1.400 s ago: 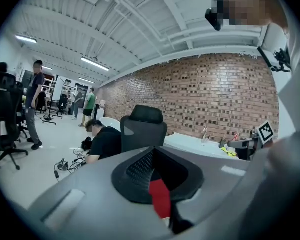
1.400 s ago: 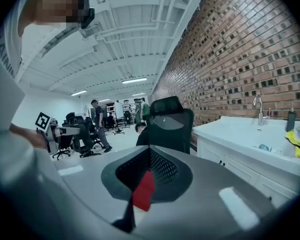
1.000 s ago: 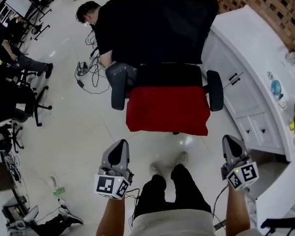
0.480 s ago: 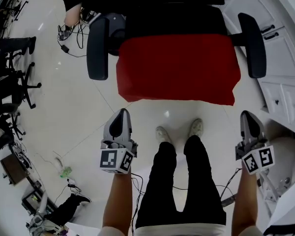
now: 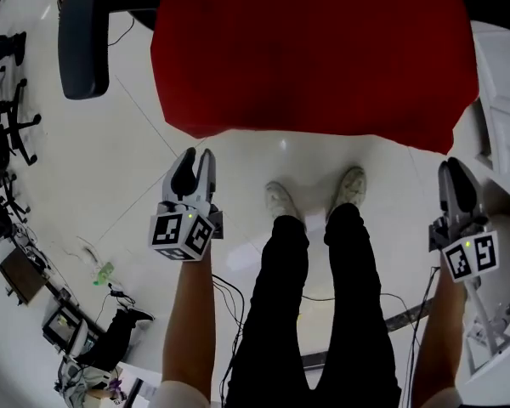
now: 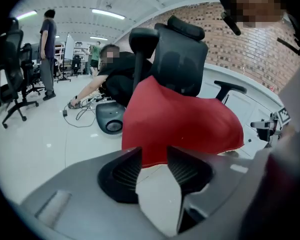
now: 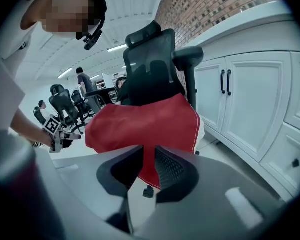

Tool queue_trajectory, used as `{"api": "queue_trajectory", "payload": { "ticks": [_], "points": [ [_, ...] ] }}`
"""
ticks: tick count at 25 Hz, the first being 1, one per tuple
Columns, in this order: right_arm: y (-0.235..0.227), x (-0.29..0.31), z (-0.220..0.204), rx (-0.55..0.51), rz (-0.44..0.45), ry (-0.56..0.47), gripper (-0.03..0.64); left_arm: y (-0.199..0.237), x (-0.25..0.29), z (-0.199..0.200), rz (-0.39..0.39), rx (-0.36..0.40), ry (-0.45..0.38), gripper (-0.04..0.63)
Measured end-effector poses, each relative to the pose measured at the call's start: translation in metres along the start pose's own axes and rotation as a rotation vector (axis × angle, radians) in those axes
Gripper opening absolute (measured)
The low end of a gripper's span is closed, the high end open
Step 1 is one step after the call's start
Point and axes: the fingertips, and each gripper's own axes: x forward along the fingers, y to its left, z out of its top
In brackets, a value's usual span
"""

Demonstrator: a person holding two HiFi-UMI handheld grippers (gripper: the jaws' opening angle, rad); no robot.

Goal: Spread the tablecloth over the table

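A red tablecloth [image 5: 314,53] lies draped over the seat of a black office chair, with its front hem hanging toward me. My left gripper [image 5: 195,155] is just short of the hem's left part. Its jaws are opening and nothing is between them. In the left gripper view the cloth [image 6: 180,119] fills the space beyond the left gripper [image 6: 154,156]. My right gripper [image 5: 453,170] sits by the cloth's front right corner. Its jaws are opening by a narrow gap, with the cloth [image 7: 145,121] beyond the right gripper [image 7: 149,154], not pinched.
The chair's armrest [image 5: 83,32] juts out at the left and its tall back [image 6: 180,59] stands behind the cloth. White cabinets [image 7: 240,99] run close along the right. My legs [image 5: 323,296] stand between the grippers. A person [image 6: 117,74] crouches behind the chair near floor cables.
Both grippers have sunk toward the chair's front edge, and the red cloth now looms much larger in the head view. The jaws of both, shut before, have parted.
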Motion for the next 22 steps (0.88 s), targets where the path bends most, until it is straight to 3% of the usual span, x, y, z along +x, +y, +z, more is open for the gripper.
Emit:
{"api": "queue_trajectory", "payload": {
  "ticks": [4,7,13,16,18,20,22],
  "points": [
    [0.004,0.007,-0.017,-0.011,0.014,0.033,0.077,0.025,0.031,-0.031,-0.063,-0.015,0.088,0.342],
    [0.01,0.007,-0.022,-0.015,0.028,0.048,0.077,0.044,0.048,-0.037,-0.111,-0.006,0.132,0.412],
    [0.013,0.006,-0.025,-0.029,0.032,0.072,0.075,0.032,0.075,-0.034,-0.294,0.088,0.175,0.43],
    [0.016,0.01,-0.028,-0.03,0.035,0.078,0.074,0.015,0.085,-0.027,-0.357,0.102,0.155,0.426],
    [0.017,0.011,-0.029,-0.027,0.035,0.083,0.074,0.009,0.088,-0.021,-0.377,0.089,0.132,0.343],
    [0.013,0.009,-0.029,-0.021,0.022,0.081,0.074,0.001,0.088,-0.019,-0.389,0.09,0.116,0.135],
    [0.007,0.008,-0.032,-0.004,0.004,0.073,0.074,-0.003,0.083,-0.02,-0.396,0.106,0.122,0.032]
  ]
}}
